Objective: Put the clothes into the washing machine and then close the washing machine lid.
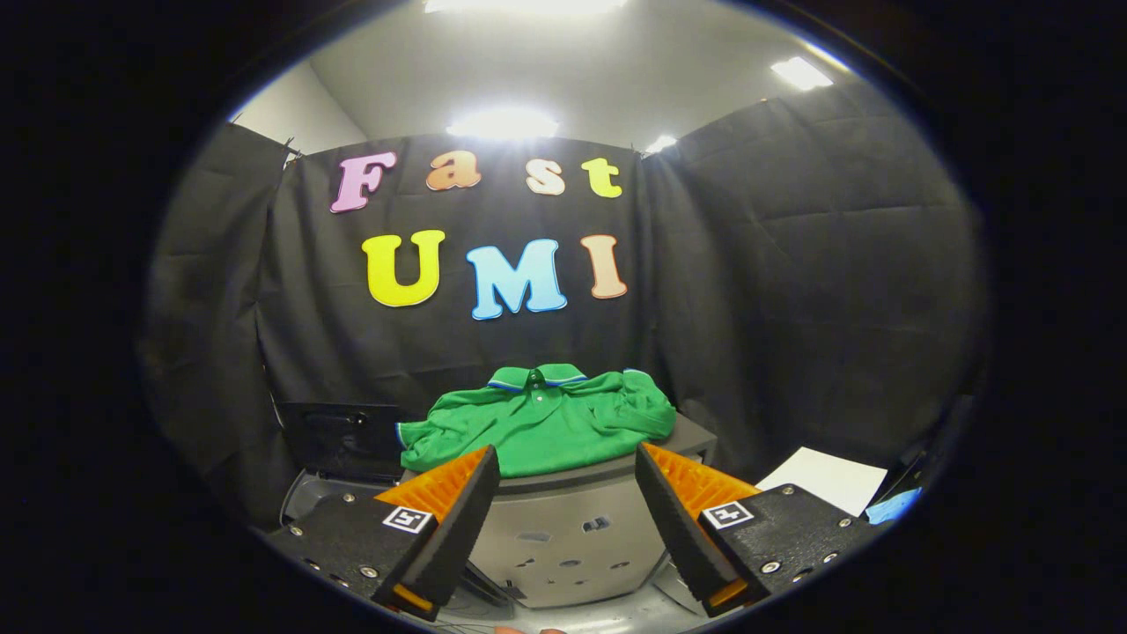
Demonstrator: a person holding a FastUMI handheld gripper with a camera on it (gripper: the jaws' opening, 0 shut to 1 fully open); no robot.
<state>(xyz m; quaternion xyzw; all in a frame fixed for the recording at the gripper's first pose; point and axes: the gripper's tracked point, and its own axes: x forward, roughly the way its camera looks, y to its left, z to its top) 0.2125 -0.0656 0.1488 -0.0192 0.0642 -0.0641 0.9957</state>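
A green polo shirt point(541, 423) with a blue-trimmed collar lies spread on top of a grey box-like body point(572, 528). It is just beyond my fingertips and centred between them. My gripper point(565, 456) is open, with its fingers wide apart on either side of the grey body's front and nothing between them. Left of the grey body, behind my left finger, a dark panel point(339, 436) stands upright over a grey rim point(304, 497). It looks like the washing machine's raised lid, but I cannot tell for sure.
A white sheet point(823, 480) lies flat to the right of the grey body, with a small blue piece point(894, 506) beside it. Black cloth walls close the booth behind and on both sides.
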